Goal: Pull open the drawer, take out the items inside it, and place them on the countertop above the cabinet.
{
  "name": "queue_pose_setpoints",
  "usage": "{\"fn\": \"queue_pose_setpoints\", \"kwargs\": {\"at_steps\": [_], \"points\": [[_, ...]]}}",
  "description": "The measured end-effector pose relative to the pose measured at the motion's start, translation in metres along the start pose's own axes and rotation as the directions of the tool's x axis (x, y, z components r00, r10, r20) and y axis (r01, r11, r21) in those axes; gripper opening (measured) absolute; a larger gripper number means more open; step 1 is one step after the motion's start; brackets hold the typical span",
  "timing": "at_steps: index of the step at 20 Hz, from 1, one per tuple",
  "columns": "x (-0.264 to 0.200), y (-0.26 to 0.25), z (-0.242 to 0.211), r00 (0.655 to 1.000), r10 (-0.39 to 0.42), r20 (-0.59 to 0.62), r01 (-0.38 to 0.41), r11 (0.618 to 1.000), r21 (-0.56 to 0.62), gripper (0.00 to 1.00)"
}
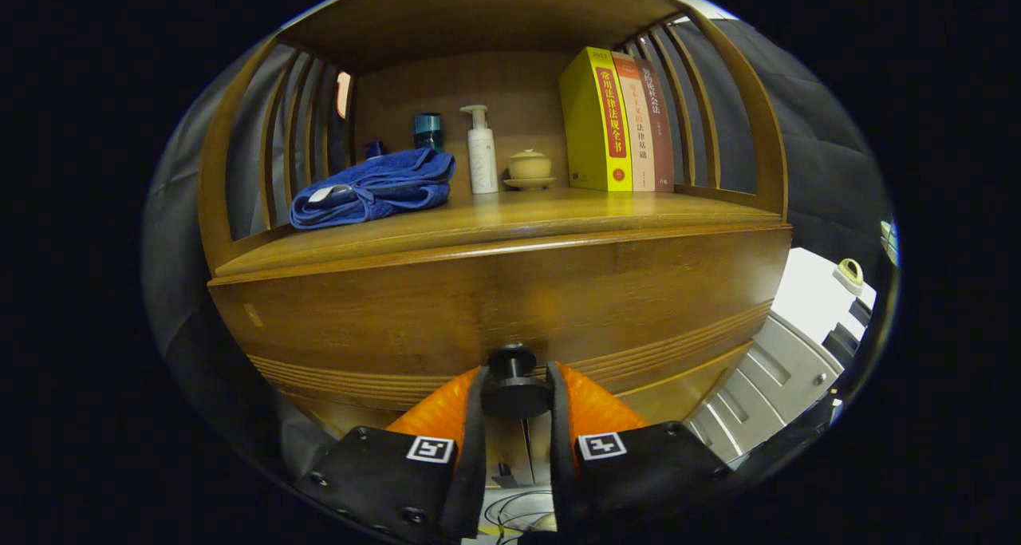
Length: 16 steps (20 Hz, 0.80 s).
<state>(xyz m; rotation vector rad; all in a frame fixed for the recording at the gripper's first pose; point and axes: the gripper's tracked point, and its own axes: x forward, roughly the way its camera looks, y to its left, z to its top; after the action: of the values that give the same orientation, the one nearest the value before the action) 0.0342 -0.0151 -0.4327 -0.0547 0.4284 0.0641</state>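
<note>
While closed on the knob (514, 385), with both fingers (477, 417) pinching it from either side, held the gripper (515, 405) square to the drawer (494, 302) front. Drawer judged not yet open; contents hidden. Recommended for the pull: kept the pinch firm, drew straight back along the finger axis, avoided twisting or lifting, stopped short of full travel. Surface (558, 210) above the drawer counted as carrying one towel (371, 187), one pump bottle (482, 150), one lidded cup (529, 167), one jar (427, 130) and three books (618, 122). Free space noted at the front edge for placing items.
</note>
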Motion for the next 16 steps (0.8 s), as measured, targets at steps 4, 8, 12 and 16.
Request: {"fn": "queue_pose_setpoints", "kwargs": {"at_steps": [4, 8, 12, 16], "points": [[-0.013, 0.000, -0.004, 1.000, 0.019, -0.015, -0.020, 1.000, -0.006, 0.40], [-0.038, -0.001, -0.008, 0.999, 0.025, -0.027, -0.026, 0.998, -0.051, 0.40], [-0.062, -0.003, -0.014, 0.999, 0.022, -0.043, -0.024, 0.999, -0.047, 0.40], [-0.080, -0.005, -0.018, 0.998, 0.015, -0.059, -0.018, 0.998, -0.056, 0.40]]}}
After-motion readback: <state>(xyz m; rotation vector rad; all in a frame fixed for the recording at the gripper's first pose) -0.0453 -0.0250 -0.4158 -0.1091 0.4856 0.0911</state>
